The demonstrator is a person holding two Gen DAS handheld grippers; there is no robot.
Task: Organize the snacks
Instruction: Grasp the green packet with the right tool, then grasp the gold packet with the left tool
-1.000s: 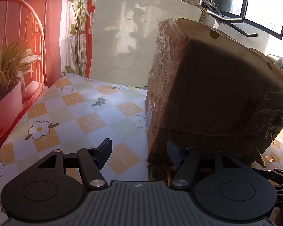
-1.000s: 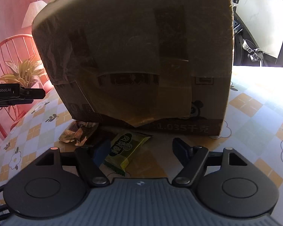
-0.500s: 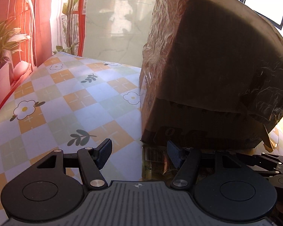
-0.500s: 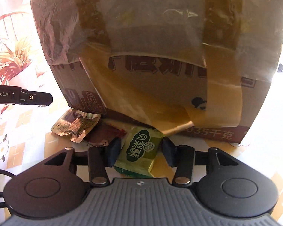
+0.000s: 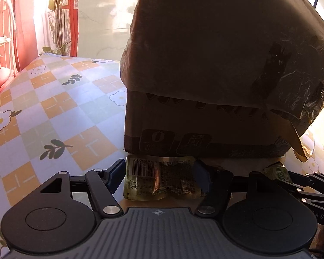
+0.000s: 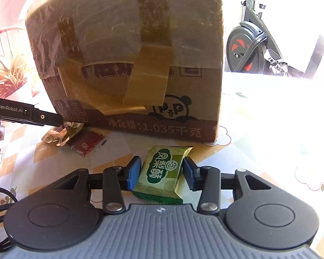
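Beside a taped cardboard box (image 6: 127,64), the right gripper (image 6: 161,173) clamps a green pastry packet (image 6: 162,172); the left gripper (image 5: 159,176) brackets a gold snack pouch (image 5: 162,179), jaws apart. Closing squarely across each wrapper's middle should prevent slipping

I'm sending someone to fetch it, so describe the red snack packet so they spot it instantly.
Find the big taped cardboard box with the panda print. At its lower left corner, the red packet lies flat on the tablecloth, partly under a crinkly gold packet. It is the only red wrapper.
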